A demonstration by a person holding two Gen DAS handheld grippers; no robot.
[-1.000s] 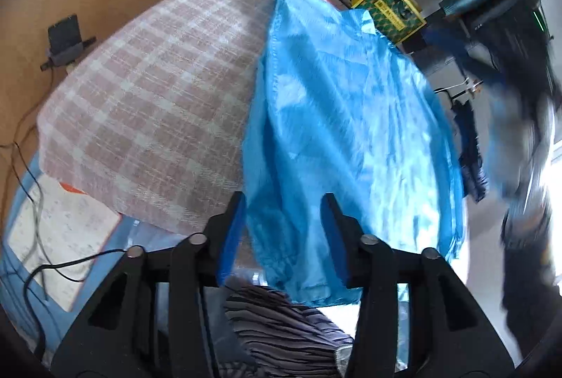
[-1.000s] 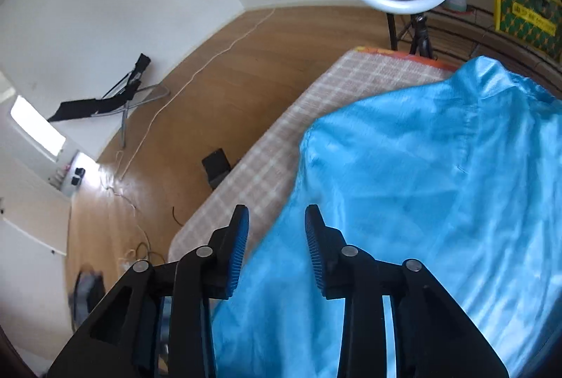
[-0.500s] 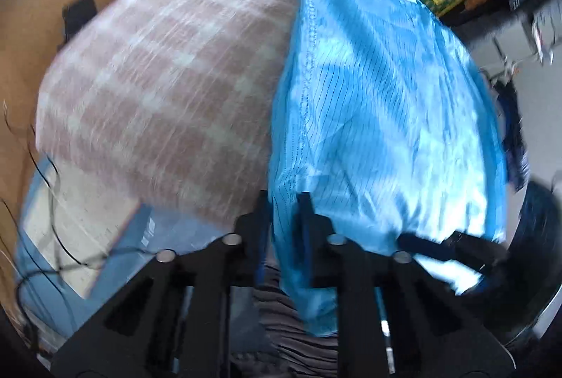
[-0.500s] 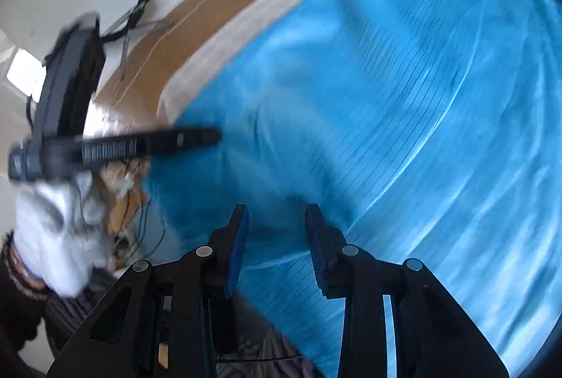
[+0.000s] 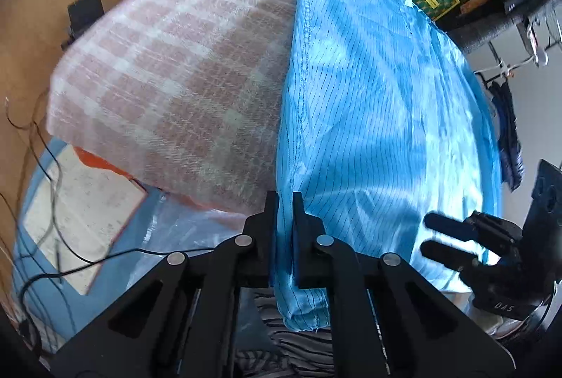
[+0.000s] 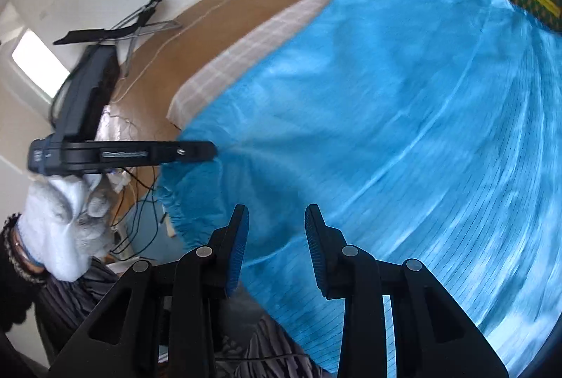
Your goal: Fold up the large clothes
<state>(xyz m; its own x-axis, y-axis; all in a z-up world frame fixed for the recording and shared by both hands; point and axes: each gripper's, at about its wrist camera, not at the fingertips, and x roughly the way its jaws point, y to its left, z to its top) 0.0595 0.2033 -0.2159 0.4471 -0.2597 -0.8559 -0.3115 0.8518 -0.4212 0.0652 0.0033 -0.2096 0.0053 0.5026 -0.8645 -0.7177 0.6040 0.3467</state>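
Now my left gripper (image 5: 284, 202) pinches the blue garment (image 5: 379, 118) at its near-left edge on the checked table (image 5: 175, 69) — my right gripper (image 6: 276, 230) hovers half-open, empty, over the hem — ready for lifting.

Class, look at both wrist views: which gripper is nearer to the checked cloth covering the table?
Left. The left gripper is shut on the blue garment edge right beside the checked cloth; the right gripper sits open over the garment, farther away.
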